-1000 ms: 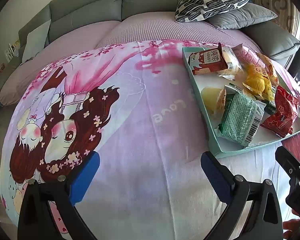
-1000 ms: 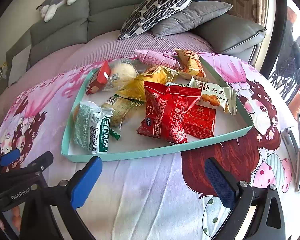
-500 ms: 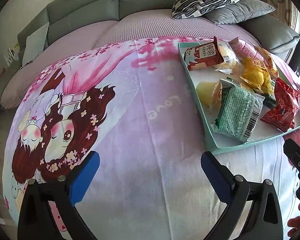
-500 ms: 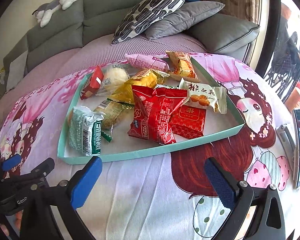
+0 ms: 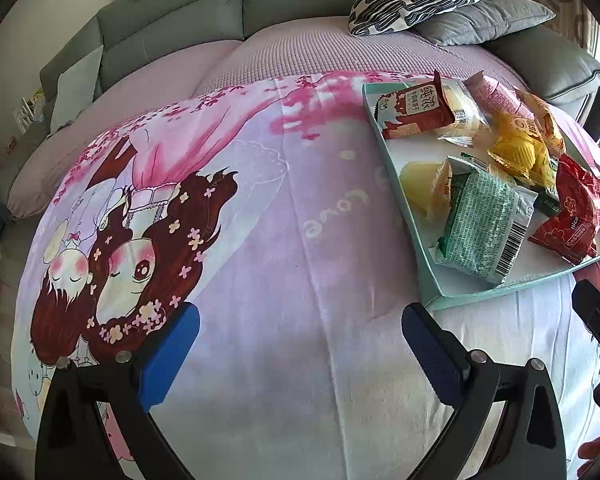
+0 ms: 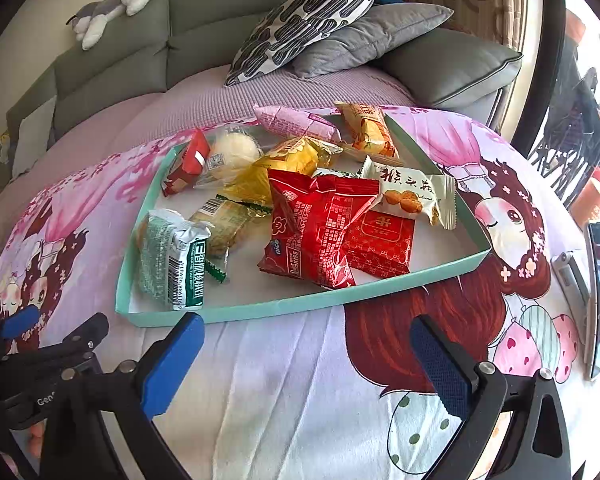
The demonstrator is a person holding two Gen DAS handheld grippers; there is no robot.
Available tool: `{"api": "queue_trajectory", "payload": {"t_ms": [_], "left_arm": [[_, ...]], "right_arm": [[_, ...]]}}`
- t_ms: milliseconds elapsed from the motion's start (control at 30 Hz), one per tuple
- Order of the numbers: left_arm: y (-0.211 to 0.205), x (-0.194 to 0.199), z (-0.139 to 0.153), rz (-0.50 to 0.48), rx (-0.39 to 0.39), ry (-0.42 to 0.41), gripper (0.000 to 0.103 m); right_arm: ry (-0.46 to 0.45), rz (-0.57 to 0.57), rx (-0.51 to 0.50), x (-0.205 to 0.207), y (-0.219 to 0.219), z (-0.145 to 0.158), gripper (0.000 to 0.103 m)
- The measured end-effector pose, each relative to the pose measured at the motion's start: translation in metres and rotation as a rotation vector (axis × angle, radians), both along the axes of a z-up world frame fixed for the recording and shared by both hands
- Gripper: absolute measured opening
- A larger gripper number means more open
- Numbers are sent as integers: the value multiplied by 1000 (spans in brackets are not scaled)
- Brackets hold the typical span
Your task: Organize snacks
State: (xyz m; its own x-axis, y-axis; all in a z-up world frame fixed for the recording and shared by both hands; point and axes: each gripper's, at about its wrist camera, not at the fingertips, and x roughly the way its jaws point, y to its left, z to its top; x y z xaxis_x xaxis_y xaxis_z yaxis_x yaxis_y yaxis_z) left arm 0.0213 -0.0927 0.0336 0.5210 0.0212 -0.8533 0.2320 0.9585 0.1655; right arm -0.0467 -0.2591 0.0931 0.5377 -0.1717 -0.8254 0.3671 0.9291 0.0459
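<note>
cartoon blanket [image 6: 300, 380] bare before teal tray [image 6: 300, 303] edge; right hand-held gripper [image 6: 304, 364] agape.

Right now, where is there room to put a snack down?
The blanket left of the teal tray is bare, up to the sofa cushions. Inside the tray, only the near strip in front of the big red packet and the near right corner are free. Its far half is piled with packets.

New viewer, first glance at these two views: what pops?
The teal tray heaped with snack packets, a big red packet at its centre and a green packet at its near-left corner. It sits on a pink cartoon-girl blanket. Both tongs, left and right, hang open and empty short of it.
</note>
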Motion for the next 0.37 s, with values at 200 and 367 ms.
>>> {"api": "queue_trajectory", "payload": {"t_ms": [200,367], "left_arm": [[0,-5,8,-7,5,-46,101],[-1,-4,11,-22,-13,-53,101]], "right_arm": [[3,6,-2,0,1,1,103],[4,7,-2,0,1,1,103]]}}
